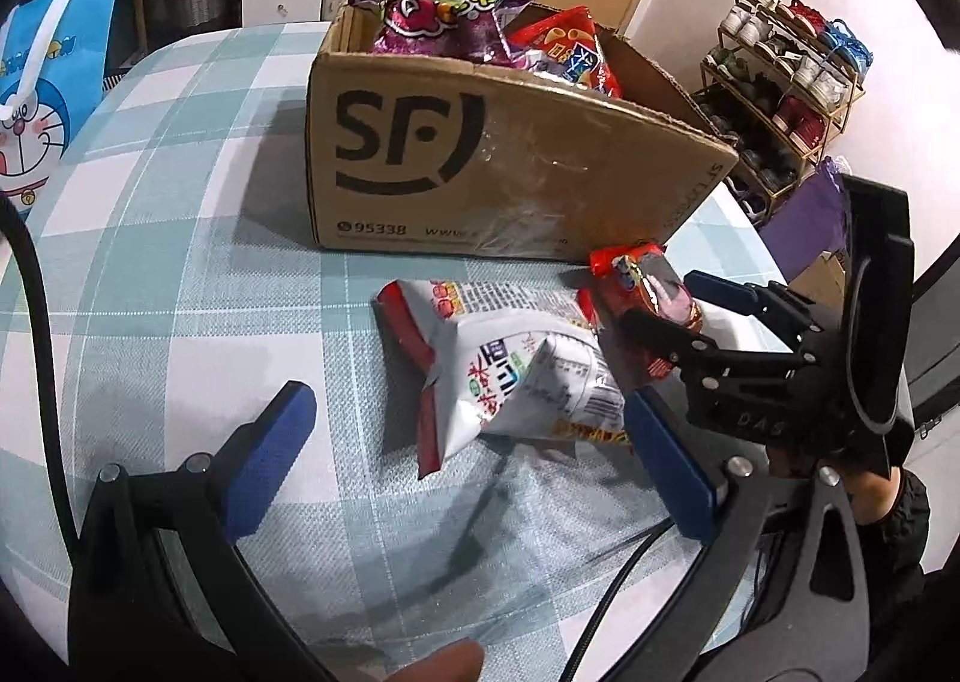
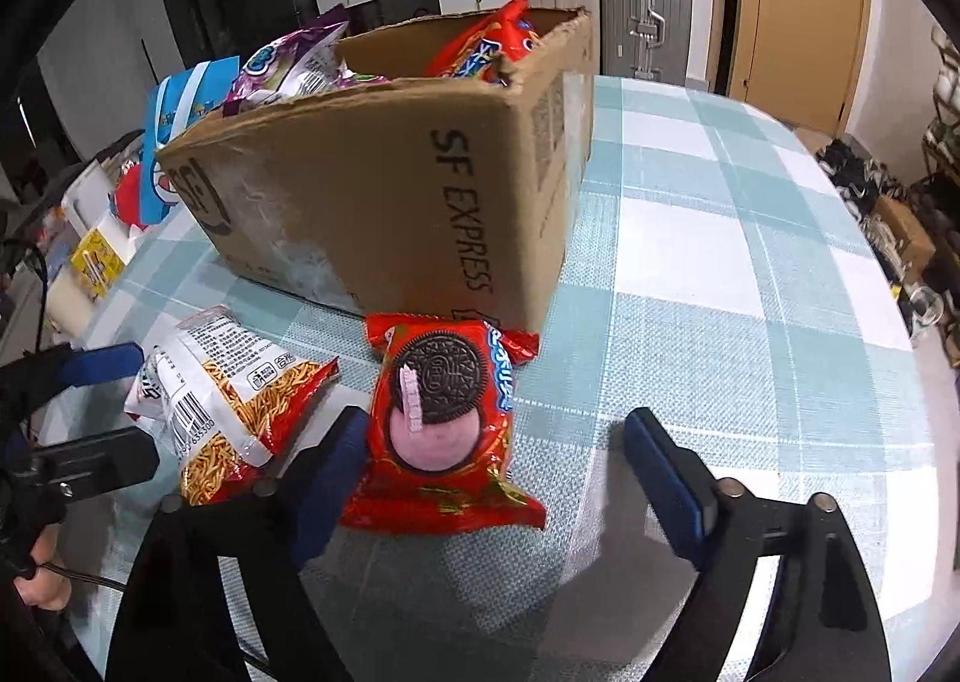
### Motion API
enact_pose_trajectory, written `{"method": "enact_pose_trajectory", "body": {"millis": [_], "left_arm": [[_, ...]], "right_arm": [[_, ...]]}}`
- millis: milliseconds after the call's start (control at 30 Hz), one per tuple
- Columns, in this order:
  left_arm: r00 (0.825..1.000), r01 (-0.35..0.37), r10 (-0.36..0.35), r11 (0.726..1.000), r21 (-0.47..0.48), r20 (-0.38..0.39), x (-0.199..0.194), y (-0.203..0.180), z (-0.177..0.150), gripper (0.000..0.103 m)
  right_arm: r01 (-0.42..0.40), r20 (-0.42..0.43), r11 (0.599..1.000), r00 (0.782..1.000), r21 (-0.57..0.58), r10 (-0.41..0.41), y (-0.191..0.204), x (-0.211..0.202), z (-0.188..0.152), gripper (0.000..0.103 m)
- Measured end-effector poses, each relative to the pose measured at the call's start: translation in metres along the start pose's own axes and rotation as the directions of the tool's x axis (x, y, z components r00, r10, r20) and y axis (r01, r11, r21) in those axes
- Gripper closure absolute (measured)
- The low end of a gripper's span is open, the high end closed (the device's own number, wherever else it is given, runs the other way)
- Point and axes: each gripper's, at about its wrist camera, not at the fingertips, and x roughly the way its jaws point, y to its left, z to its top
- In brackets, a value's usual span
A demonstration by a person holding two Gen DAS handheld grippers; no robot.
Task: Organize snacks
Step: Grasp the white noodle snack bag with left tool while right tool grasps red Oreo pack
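**Cookie pack between your right fingers, noodle bag waiting for the left**

Checked tablecloth (image 2: 750,262) covers the table, and the cardboard box (image 2: 384,190) stands on it just beyond both sets of fingers, already part filled with snack bags.

Your right gripper (image 2: 498,466) has its fingers spread. The red cookie pack (image 2: 444,418) lies flat between them, against the left finger, while the right finger stands well clear of it, so nothing is pinched yet. Expect it to be light, with a slick, crinkly wrapper and brittle cookies inside. Take it across its short width at the middle and squeeze gently; a pinch on the sealed end flap would likely let it swing or slip.

Your left gripper (image 1: 468,466) is also spread and holds nothing. The white noodle snack bag (image 1: 510,370) lies between and just ahead of its fingers, beside the cookie pack. It looks puffy, soft and crushable; grip the body of the bag, not the corner.
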Motion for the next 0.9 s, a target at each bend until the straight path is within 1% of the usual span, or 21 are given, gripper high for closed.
{"method": "enact_pose_trajectory", "body": {"millis": [67,133,200,233,300,433,600,733,900], "left_arm": [[1.0,-0.004,0.004,1.0,-0.001,-0.002,0.0,0.0,0.001,0.001],[1.0,-0.001,0.001,1.0,-0.001,-0.002,0.0,0.0,0.001,0.001],[1.0,0.002,-0.002,1.0,0.0,-0.004,0.0,0.0,0.002,0.001],[1.0,0.002,-0.002,1.0,0.001,-0.007,0.001,-0.001,0.002,0.001],[1.0,0.002,-0.002,1.0,0.004,-0.01,0.002,-0.002,0.002,0.001],[1.0,-0.008,0.008,1.0,-0.01,-0.006,0.004,-0.002,0.003,0.001],[1.0,0.006,-0.006,1.0,-0.02,-0.002,0.007,-0.003,0.005,0.001],[1.0,0.014,-0.014,1.0,-0.026,-0.026,0.017,-0.006,0.007,0.001],[0.999,-0.008,0.008,1.0,-0.008,-0.052,0.031,-0.014,0.008,0.001]], "right_arm": [[-0.005,0.002,1.0,1.0,-0.009,0.005,0.002,0.0,0.0,0.026],[-0.013,0.006,1.0,1.0,-0.02,0.013,0.004,-0.002,-0.001,0.039],[-0.014,0.007,1.0,1.0,-0.028,0.014,0.006,-0.004,-0.003,0.045],[-0.024,0.009,0.999,1.0,-0.026,0.024,0.006,-0.006,-0.004,0.05],[-0.051,0.015,0.999,0.999,-0.015,0.052,0.004,-0.007,-0.005,0.056],[-0.09,0.044,0.996,0.995,0.009,0.089,-0.002,-0.015,-0.008,0.058],[-0.094,0.06,0.995,0.994,0.033,0.092,-0.007,-0.025,-0.014,0.058],[-0.102,0.071,0.994,0.993,0.045,0.099,-0.008,-0.034,-0.021,0.058],[-0.107,0.082,0.992,0.991,0.063,0.101,-0.013,-0.041,-0.026,0.058]]}}
